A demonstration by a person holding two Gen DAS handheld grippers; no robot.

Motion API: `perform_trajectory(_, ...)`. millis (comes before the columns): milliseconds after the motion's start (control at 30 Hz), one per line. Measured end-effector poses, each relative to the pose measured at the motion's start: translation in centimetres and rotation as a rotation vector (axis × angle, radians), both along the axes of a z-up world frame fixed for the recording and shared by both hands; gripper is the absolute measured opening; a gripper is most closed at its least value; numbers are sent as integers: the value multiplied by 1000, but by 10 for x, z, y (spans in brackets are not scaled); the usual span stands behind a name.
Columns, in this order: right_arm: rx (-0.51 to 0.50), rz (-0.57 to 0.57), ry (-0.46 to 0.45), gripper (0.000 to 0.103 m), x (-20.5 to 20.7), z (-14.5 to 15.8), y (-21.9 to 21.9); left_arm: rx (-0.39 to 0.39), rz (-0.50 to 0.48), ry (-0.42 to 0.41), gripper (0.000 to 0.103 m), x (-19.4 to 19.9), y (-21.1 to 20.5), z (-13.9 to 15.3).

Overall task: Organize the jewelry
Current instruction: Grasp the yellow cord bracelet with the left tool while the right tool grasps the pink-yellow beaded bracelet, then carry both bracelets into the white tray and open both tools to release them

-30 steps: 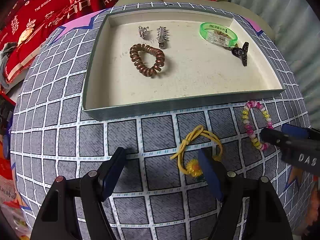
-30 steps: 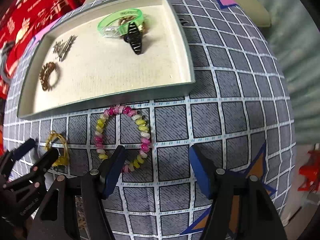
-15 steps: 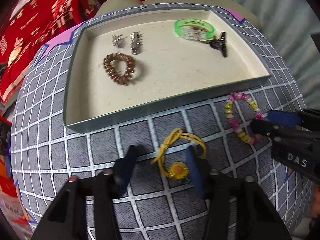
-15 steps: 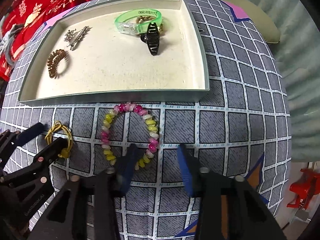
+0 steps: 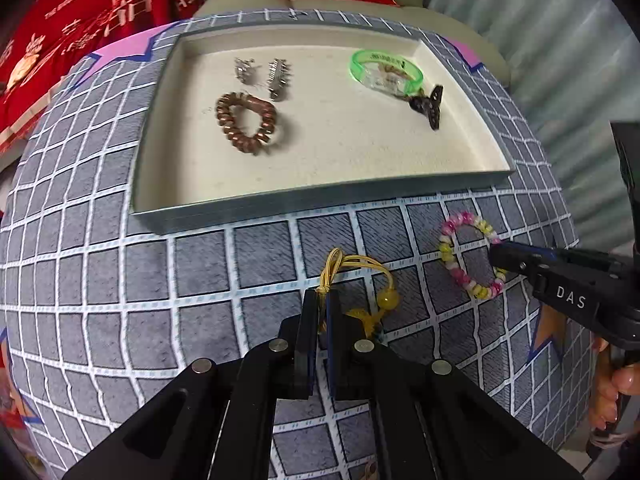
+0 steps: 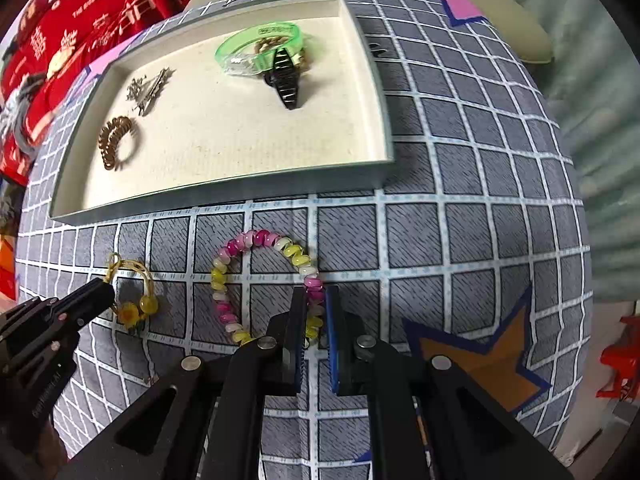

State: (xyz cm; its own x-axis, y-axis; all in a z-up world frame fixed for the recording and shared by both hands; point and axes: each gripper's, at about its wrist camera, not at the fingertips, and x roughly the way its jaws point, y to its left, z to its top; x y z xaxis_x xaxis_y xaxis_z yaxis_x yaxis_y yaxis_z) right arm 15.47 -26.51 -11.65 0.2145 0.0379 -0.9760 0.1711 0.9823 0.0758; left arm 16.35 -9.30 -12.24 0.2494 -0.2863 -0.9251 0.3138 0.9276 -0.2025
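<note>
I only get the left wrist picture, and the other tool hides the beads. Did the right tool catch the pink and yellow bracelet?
Observer: Yes. The right tool has just been closing, and its pads now squeeze the bead bracelet on its right side.
Operator: Is it lifted yet?
Observer: No, the loop lies flat on the checked cloth.
Operator: What's farther right?
Observer: A red thing past the cloth's edge, too small to name.

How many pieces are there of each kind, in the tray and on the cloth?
Hair ties: 2, brown coil, yellow
Bracelets: 2, green, beaded
Clips: 3, two silver, black
Total: 7
</note>
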Motion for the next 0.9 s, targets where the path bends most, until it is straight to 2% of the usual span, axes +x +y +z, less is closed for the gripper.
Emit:
perform_trajectory(267,50,-29,-28,10,-14,22,-17,-29,20,-27,14,-4,17,21)
perform_trajectory(533,95,-47,-60,10,-24,34,-42,-61,32,-61,14,-2,16,42)
perform_trajectory(900,131,-51,-113,10,-8,59,-45,-107,63,-110,14,11,23,70)
